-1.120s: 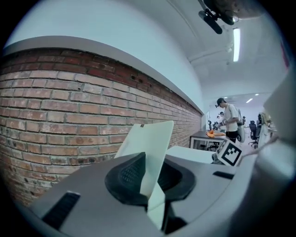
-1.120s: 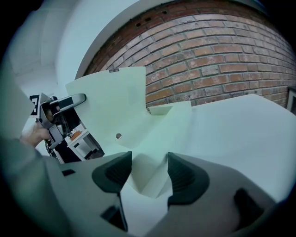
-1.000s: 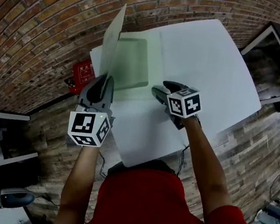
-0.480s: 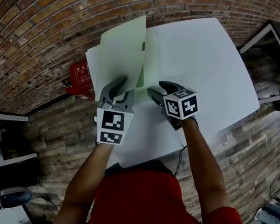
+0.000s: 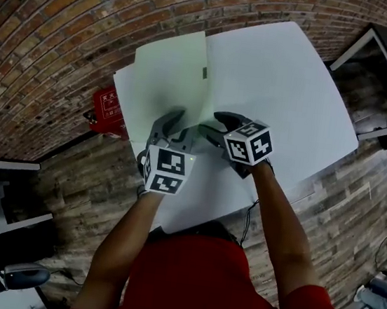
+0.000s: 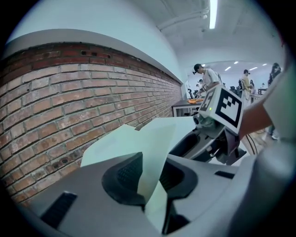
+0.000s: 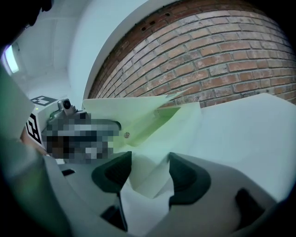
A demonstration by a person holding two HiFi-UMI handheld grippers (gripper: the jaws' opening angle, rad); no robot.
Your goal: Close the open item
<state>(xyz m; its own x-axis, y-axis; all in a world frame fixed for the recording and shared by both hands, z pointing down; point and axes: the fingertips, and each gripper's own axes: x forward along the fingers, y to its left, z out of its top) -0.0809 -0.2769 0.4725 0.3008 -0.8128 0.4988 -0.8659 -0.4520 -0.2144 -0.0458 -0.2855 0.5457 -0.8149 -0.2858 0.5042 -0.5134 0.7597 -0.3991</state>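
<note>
Pale green folder (image 5: 171, 84) lies on the left part of the white table (image 5: 280, 84), along the table edge nearest the brick wall (image 5: 68, 35). Its cover is lowered almost flat; the right gripper view shows a narrow wedge still open beneath it.

Left hand-held gripper (image 5: 178, 123) is at the folder's near edge. Its jaws have just been opening and now stand slightly spread, the cover's edge running loose between them.

Right hand-held gripper (image 5: 211, 124) is just beside it over the table, jaws spread, the folder's near corner between the pads, not pinched.
</note>
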